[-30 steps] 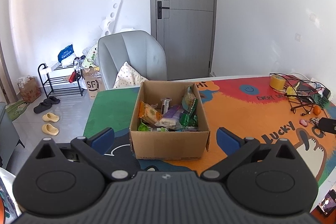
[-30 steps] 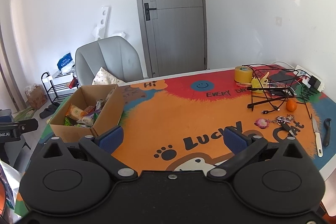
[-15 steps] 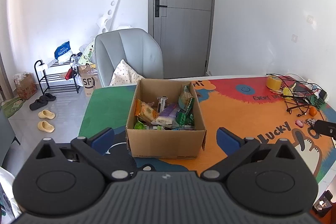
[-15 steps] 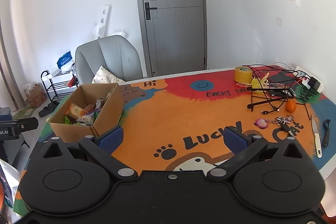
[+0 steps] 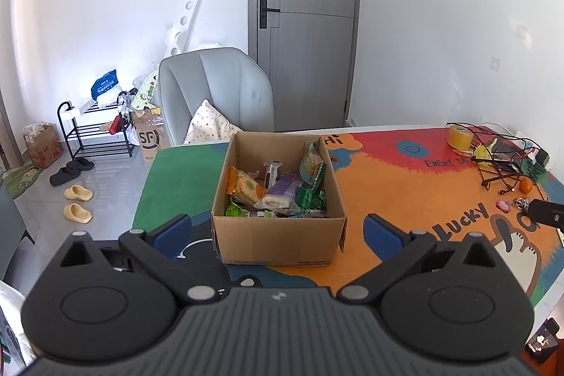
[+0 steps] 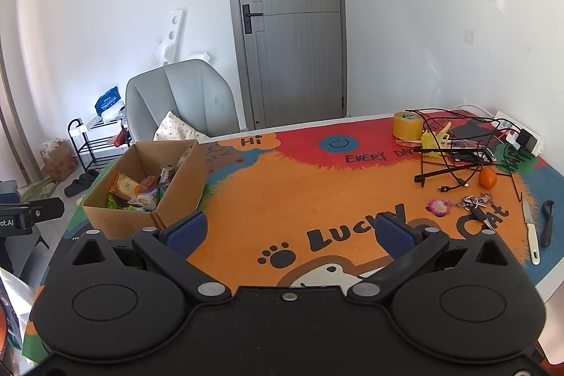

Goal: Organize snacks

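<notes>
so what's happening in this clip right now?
A person holds two grippers above a table with a colourful mat. Both the left gripper and the right gripper are open and hold nothing. The left one faces an open cardboard box filled with snack packets; in the right view that box sits off to the left. Nothing has been picked up yet.

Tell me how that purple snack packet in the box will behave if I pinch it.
The purple packet looks like soft film, so it will likely crumple and feel light. It lies across other wrappers in the cardboard box, so neighbours may shift.
</notes>
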The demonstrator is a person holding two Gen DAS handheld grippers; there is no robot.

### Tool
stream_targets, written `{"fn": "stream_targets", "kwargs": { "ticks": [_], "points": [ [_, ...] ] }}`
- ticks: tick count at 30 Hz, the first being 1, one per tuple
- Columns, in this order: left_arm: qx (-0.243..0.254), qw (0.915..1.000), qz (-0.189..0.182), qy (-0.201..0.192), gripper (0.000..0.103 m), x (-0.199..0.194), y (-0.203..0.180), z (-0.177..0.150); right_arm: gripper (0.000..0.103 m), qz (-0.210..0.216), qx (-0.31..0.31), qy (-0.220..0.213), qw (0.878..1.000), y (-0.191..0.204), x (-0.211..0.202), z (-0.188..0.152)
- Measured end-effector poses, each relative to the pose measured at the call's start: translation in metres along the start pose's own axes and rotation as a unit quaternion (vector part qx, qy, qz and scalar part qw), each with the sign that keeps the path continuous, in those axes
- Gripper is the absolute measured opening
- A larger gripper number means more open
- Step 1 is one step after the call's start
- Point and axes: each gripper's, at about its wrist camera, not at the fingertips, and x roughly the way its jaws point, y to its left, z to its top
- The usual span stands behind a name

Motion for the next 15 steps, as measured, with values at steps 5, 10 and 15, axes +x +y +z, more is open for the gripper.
{"fn": "stream_targets", "kwargs": {
  "ticks": [5,10,15],
  "points": [
    [0.001,1.0,-0.001,0.0,0.103,-0.0001,-0.0004,0.0,0.103,0.001,0.001,-0.001,1.0,-0.0007,-0.0006,0.0003],
    [-0.002,1.0,-0.003,0.0,0.103,-0.0011,0.0009,-0.0004,0.103,0.001,0.001,0.0,1.0,-0.0006,0.0,0.0004],
    [-0.002,1.0,-0.005,0.003,0.103,0.001,0.0023,0.0004,0.103,0.002,0.001,0.002,1.0,-0.0008,0.001,0.0014]
  ]
}}
